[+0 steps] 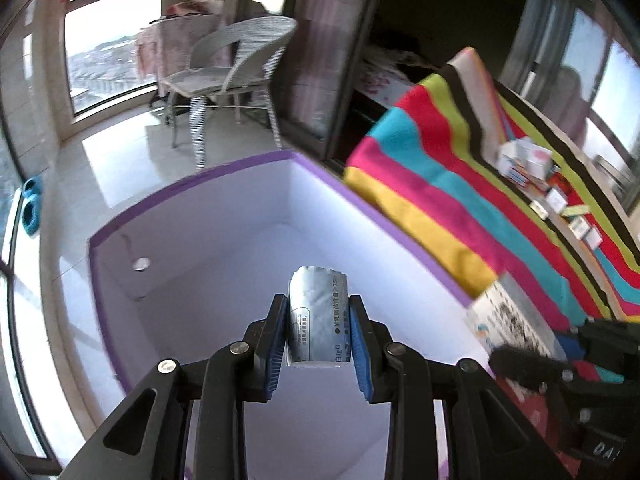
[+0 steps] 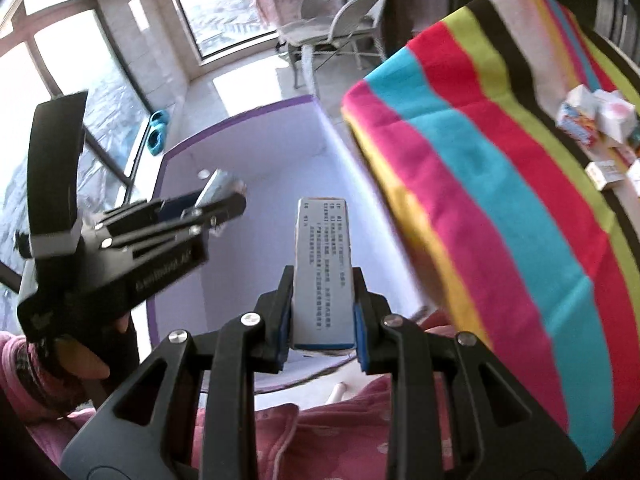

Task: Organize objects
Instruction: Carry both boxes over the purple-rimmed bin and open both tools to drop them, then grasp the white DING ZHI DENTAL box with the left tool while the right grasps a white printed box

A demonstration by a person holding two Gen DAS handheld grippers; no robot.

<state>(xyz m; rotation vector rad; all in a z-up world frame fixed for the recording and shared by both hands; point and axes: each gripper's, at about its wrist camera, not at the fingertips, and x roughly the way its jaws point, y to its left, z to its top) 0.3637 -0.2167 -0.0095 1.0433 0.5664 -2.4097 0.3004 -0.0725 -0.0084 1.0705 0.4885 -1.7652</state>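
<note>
My left gripper (image 1: 319,334) is shut on a silver foil packet (image 1: 318,312) with printed text and holds it over the open white box with a purple rim (image 1: 192,178). The left gripper also shows in the right wrist view (image 2: 224,200), over the same box (image 2: 240,114), with the packet (image 2: 218,186) in it. My right gripper (image 2: 323,304) is shut on a long white carton with blue print (image 2: 323,264), held above the box's near edge. The box floor looks bare.
A table under a bright striped cloth (image 1: 460,184) stands right of the box, with several small cartons (image 1: 528,162) on it, also in the right wrist view (image 2: 596,120). A white wicker chair (image 1: 236,64), windows and blue slippers (image 1: 31,204) lie beyond.
</note>
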